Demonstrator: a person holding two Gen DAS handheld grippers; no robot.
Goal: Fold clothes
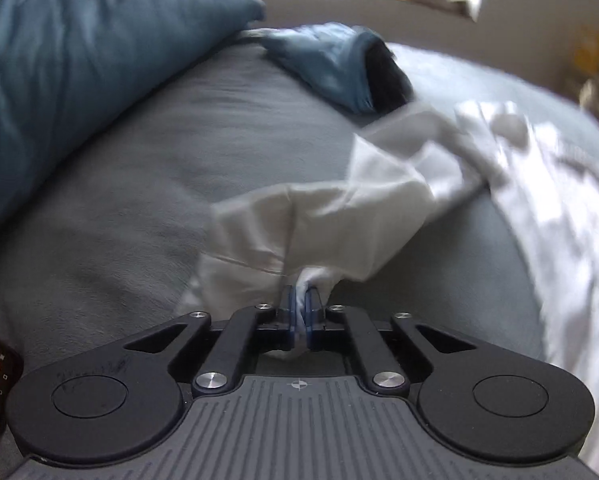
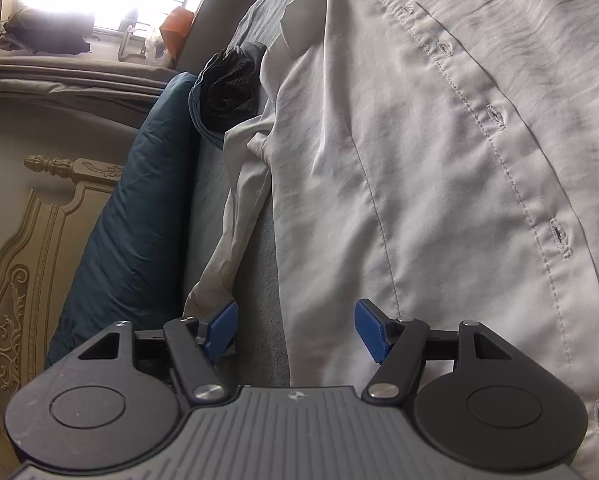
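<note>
Pinching the sleeve cuff (image 1: pixel 301 280) of the pale shirt (image 2: pixel 439 160) spread on the grey bed (image 1: pixel 139 168), left tool (image 1: pixel 300 300) clamped tight, seemingly to fold it inward; right tool (image 2: pixel 295 330) agape, empty, beside the hem.

Shirt (image 2: pixel 439 160) on bed (image 1: pixel 219 140) (pillow (image 1: pixel 79 72) alongside)

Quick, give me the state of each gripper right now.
Left gripper: shut on the end of the white shirt, at its sleeve.
Right gripper: open, nothing between its pads, poised over the shirt on the grey bedcover.
</note>
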